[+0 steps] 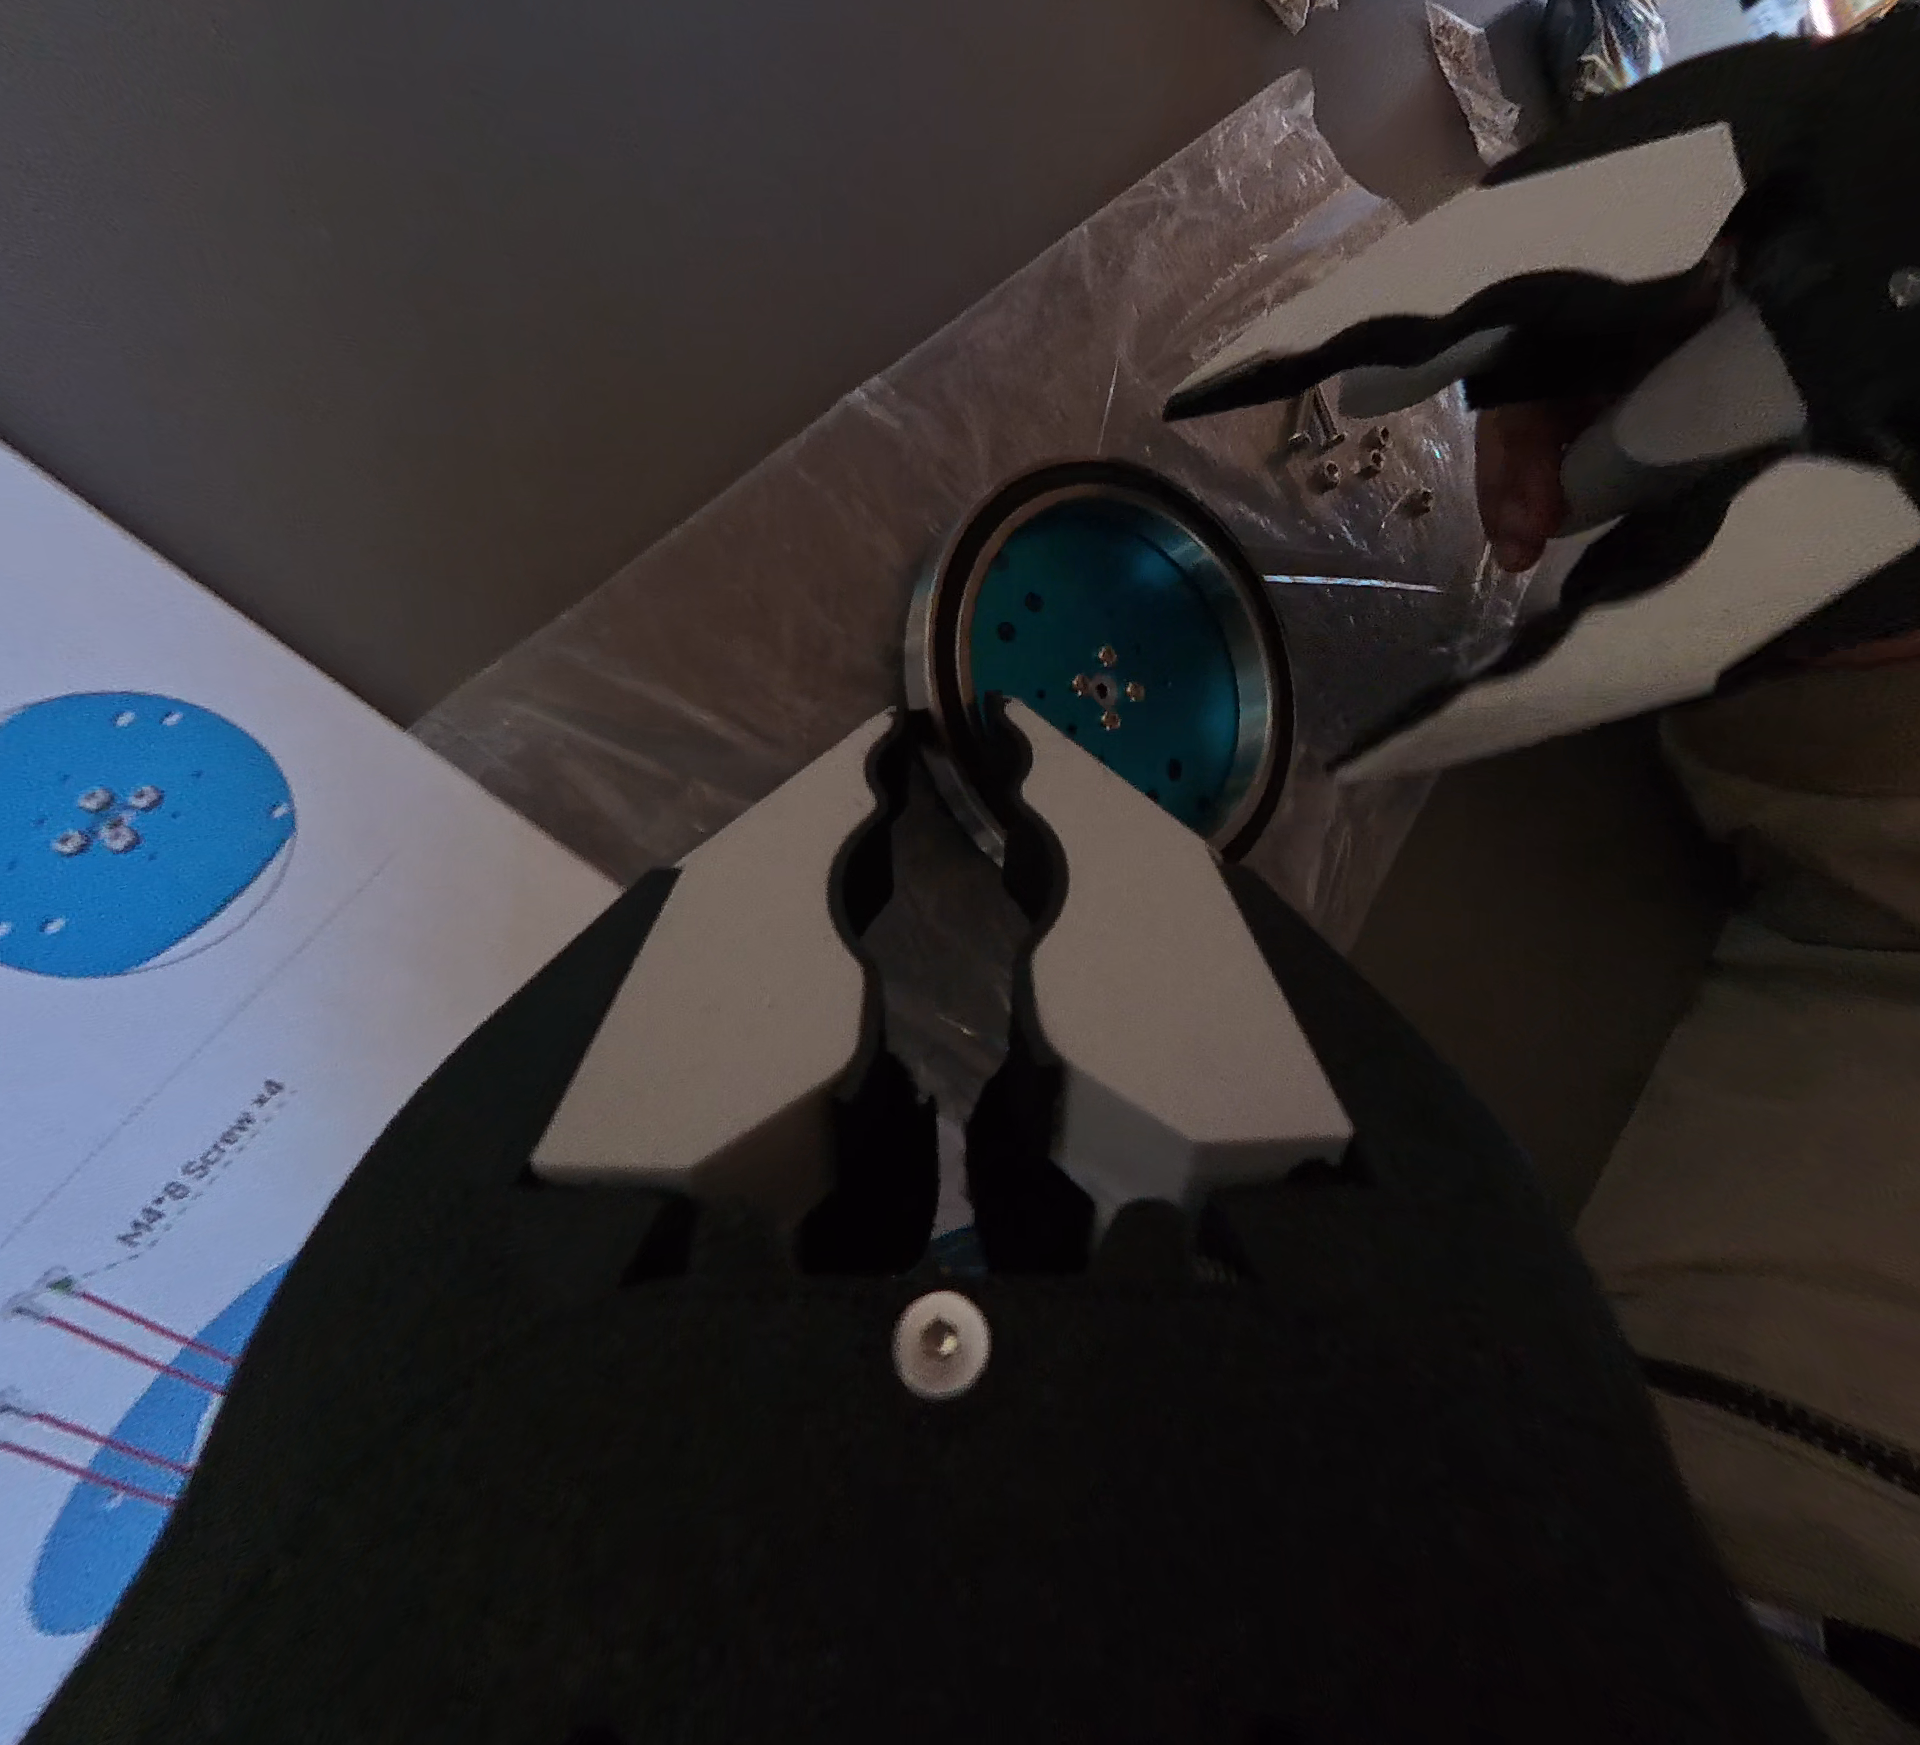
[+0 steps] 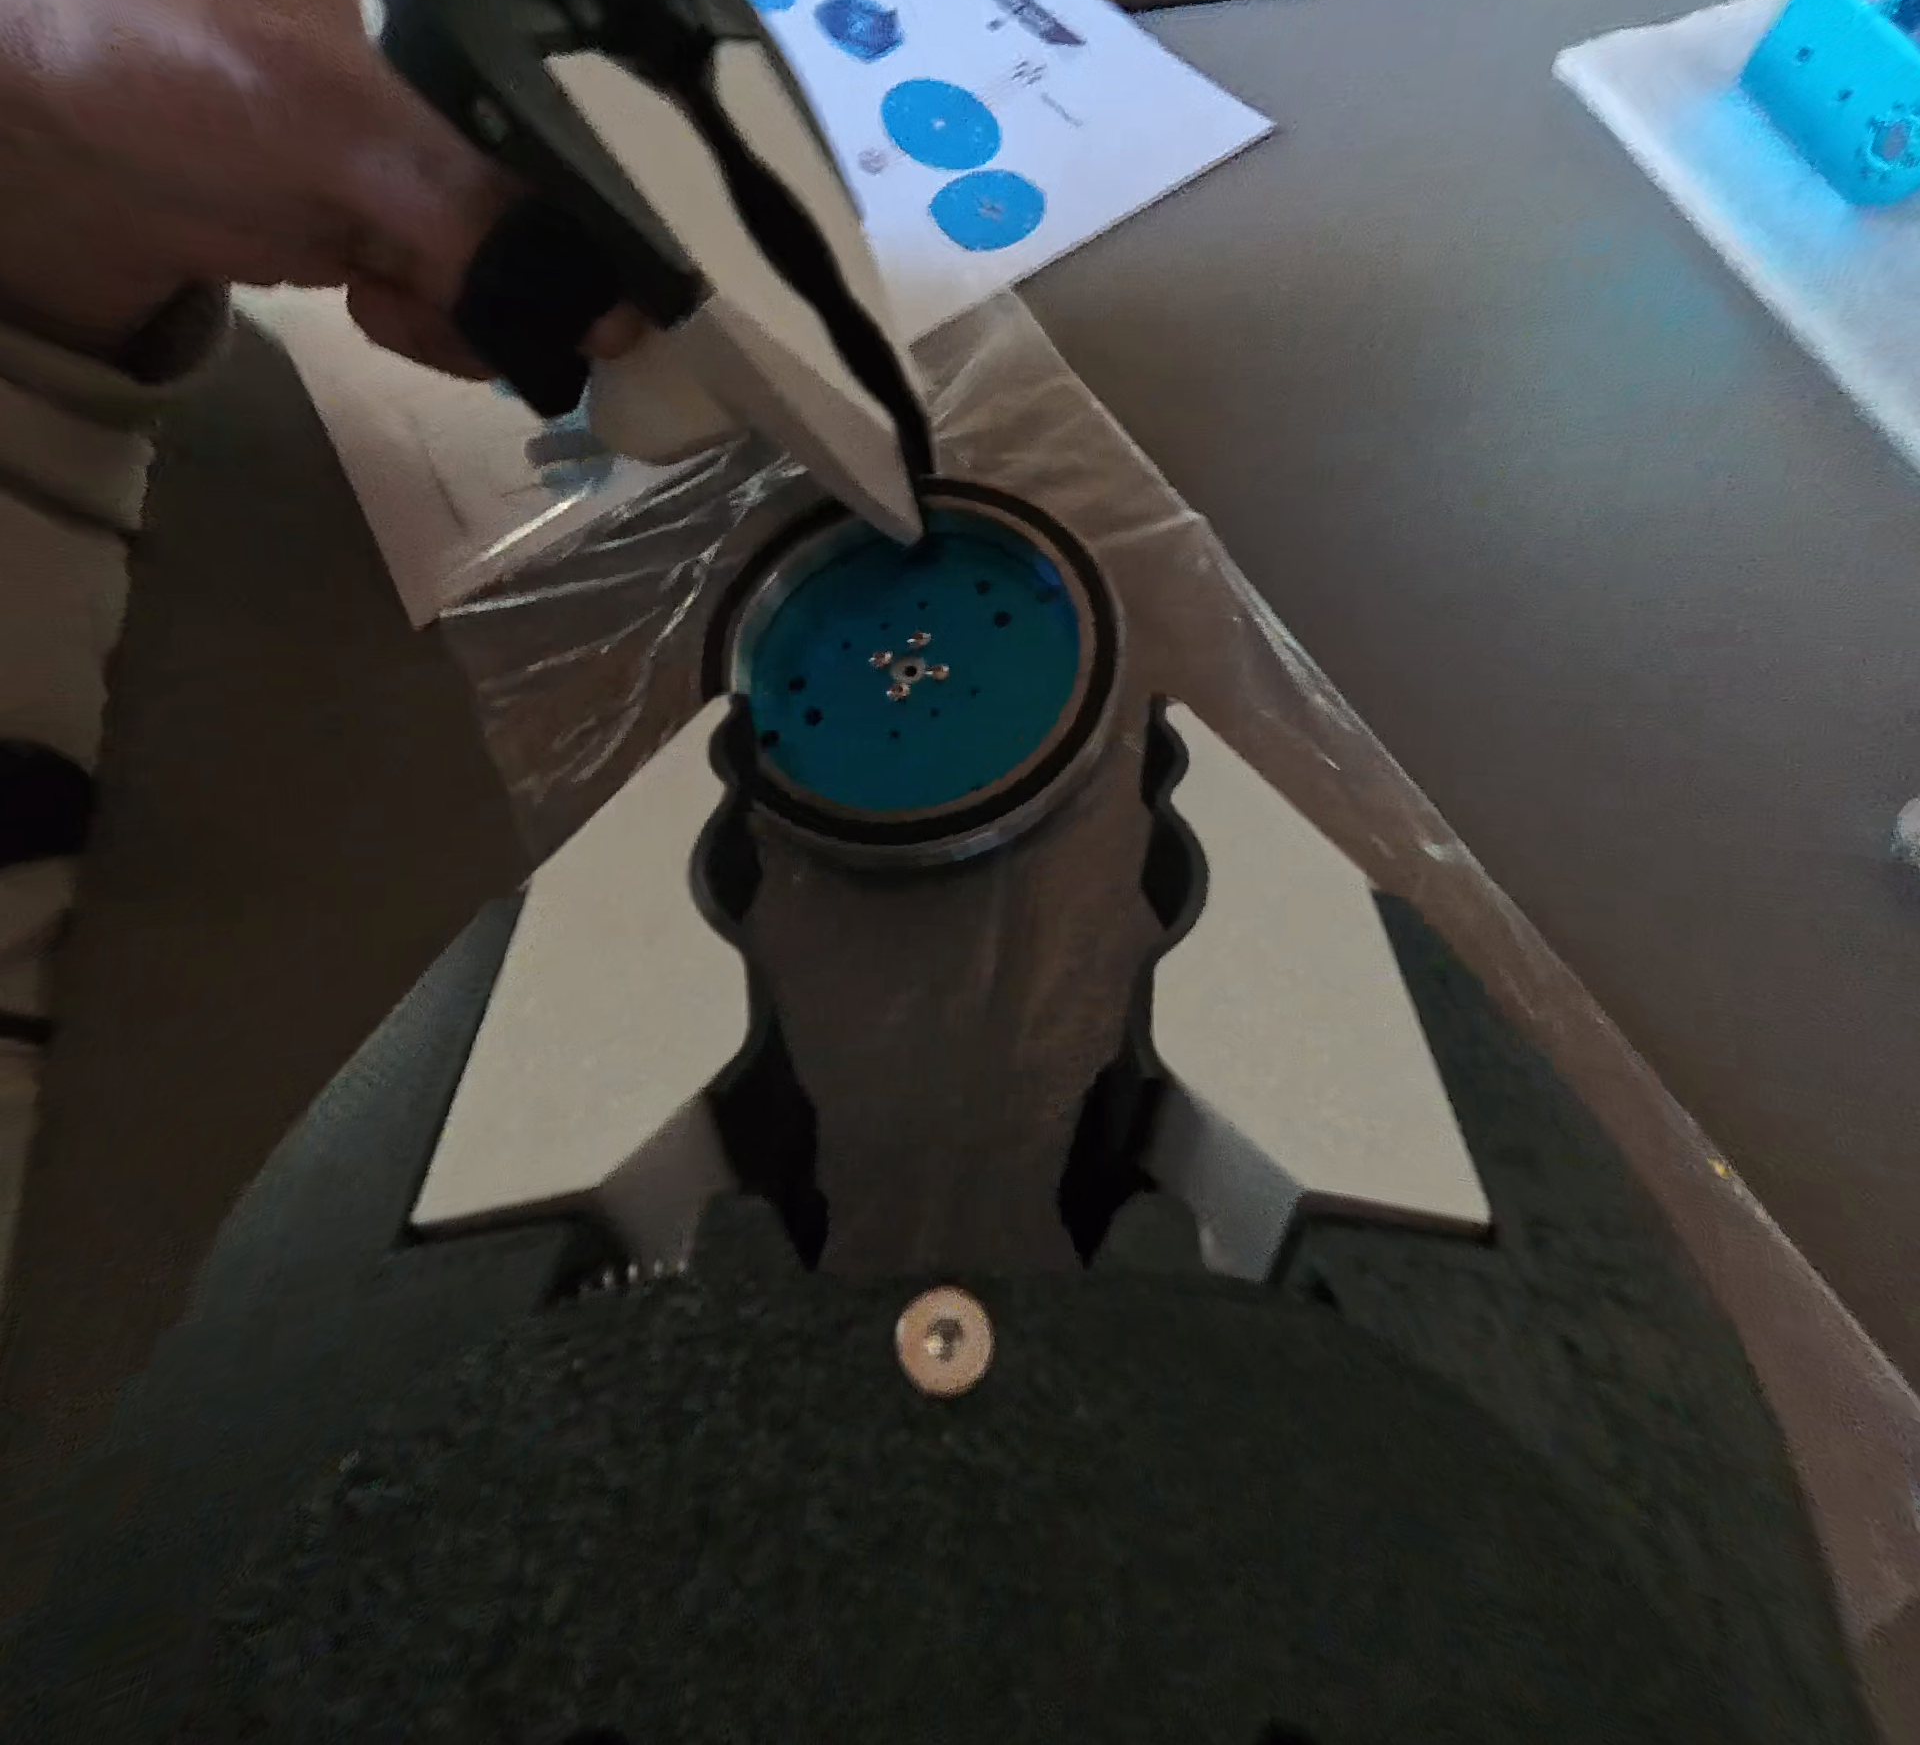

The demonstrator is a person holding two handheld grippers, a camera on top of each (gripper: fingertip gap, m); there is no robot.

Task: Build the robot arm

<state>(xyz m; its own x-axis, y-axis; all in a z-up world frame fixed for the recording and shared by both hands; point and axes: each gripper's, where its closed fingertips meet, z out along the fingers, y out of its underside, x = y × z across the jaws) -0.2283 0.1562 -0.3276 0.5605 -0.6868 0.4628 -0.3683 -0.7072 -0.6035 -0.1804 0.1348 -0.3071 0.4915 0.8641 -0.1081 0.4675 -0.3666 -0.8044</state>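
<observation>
Left wrist view: left tool (image 1: pixel 961 721) narrowed on the near rim of a round blue metal disc with a silver rim and black ring (image 1: pixel 1107 667), one fingertip outside the rim, one inside. The disc lies on a clear plastic sheet (image 1: pixel 1039 407) on the grey table (image 1: pixel 520 189). One screw sits among the disc's four centre holes; loose small screws and nuts (image 1: pixel 1351 459) lie on the sheet beyond. Right tool (image 1: pixel 1247 583) hovers spread wide. White printed instruction sheet (image 1: pixel 260 1020) at left. Right wrist view: right tool (image 2: pixel 940 719) wide, fingertips flanking the disc (image 2: pixel 914 667), contact unclear. Left tool (image 2: pixel 904 511) pinches the far rim. No containers seen; a blue bracket part (image 2: pixel 1839 106) lies on white paper.
</observation>
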